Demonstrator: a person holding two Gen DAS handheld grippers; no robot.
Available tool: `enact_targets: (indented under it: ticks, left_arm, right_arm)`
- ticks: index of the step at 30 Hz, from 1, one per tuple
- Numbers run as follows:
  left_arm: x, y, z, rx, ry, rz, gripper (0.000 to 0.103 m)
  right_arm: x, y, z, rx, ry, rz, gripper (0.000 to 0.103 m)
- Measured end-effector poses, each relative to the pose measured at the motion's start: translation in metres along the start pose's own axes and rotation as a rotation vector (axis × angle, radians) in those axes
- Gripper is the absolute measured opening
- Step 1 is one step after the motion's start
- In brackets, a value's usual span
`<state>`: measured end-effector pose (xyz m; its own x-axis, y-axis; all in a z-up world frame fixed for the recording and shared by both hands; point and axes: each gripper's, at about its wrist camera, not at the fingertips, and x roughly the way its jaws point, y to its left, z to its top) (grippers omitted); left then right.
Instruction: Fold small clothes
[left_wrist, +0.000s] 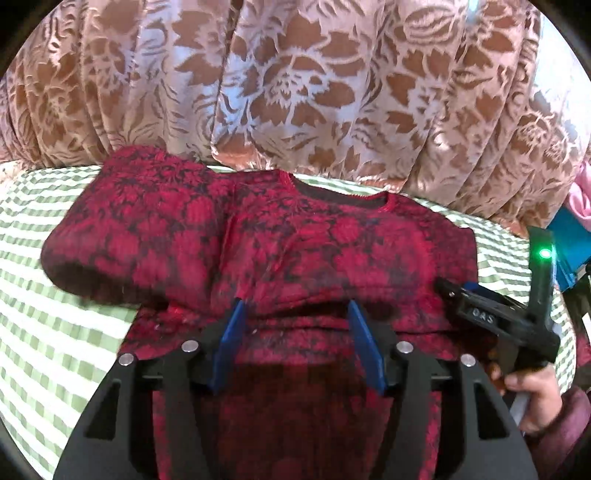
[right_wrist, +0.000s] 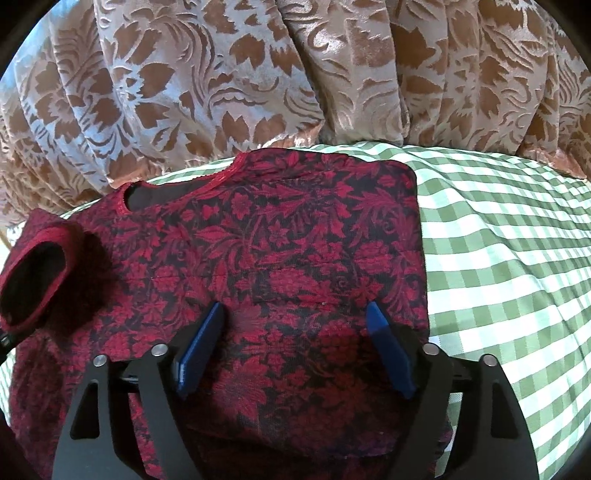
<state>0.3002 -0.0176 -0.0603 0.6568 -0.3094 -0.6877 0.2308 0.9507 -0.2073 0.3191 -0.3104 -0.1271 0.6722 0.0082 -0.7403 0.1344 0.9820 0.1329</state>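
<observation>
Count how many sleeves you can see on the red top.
1. One sleeve sticks out on the red floral top's left side, cuff opening visible. The right side ends in a straight edge, so a second sleeve may be folded under.

A green and white checked cloth covers the flat top, with small squares all over it. Right behind the checked cloth hangs a big curtain. The curtain is pale and shiny with brown leaf and flower shapes, and it falls in long folds down to the back edge of the checked cloth. Past the right end of the checked cloth sit a blue thing and something pink, both partly hidden
</observation>
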Motion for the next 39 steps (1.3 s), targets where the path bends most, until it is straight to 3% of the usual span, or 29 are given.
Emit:
enact_targets:
  ticks: [4, 8, 11, 13, 16, 18, 20, 25, 28, 34, 39]
  left_arm:
    - [-0.021, 0.011, -0.017, -0.023, -0.014, -0.001, 0.057]
    - [-0.031, 0.032, -0.032, -0.075, -0.006, 0.029, 0.056]
    - [-0.034, 0.049, -0.042, -0.145, 0.009, 0.033, 0.056]
    - [-0.034, 0.057, -0.047, -0.174, 0.017, 0.031, 0.056]
    - [-0.035, 0.064, -0.054, -0.187, 0.020, 0.044, 0.056]
    - [-0.035, 0.066, -0.056, -0.192, 0.018, 0.045, 0.056]
    - [-0.037, 0.070, -0.058, -0.195, 0.012, 0.048, 0.056]
    - [-0.038, 0.076, -0.059, -0.221, 0.014, 0.045, 0.056]
    - [-0.039, 0.076, -0.059, -0.220, 0.015, 0.050, 0.056]
    - [-0.038, 0.075, -0.058, -0.212, 0.028, 0.059, 0.056]
    - [-0.043, 0.078, -0.053, -0.217, 0.041, 0.041, 0.056]
  right_arm:
    - [-0.019, 0.001, 0.006, 0.035, -0.015, 0.031, 0.083]
    - [-0.048, 0.012, 0.005, 0.142, -0.059, 0.235, 0.083]
    - [-0.049, 0.042, 0.003, 0.142, -0.027, 0.376, 0.074]
    - [-0.037, 0.068, -0.001, 0.122, 0.024, 0.410, 0.071]
    - [-0.011, 0.102, -0.007, 0.075, 0.087, 0.371, 0.054]
    - [-0.010, 0.113, -0.002, 0.053, 0.075, 0.349, 0.022]
    - [-0.029, 0.115, 0.005, 0.048, 0.022, 0.343, 0.012]
    - [-0.087, 0.081, 0.023, 0.068, -0.140, 0.363, 0.011]
    - [-0.106, 0.049, 0.027, 0.087, -0.188, 0.321, 0.011]
    - [-0.076, -0.023, 0.014, 0.187, -0.109, 0.164, 0.011]
    - [-0.036, -0.051, -0.008, 0.254, -0.002, 0.110, 0.009]
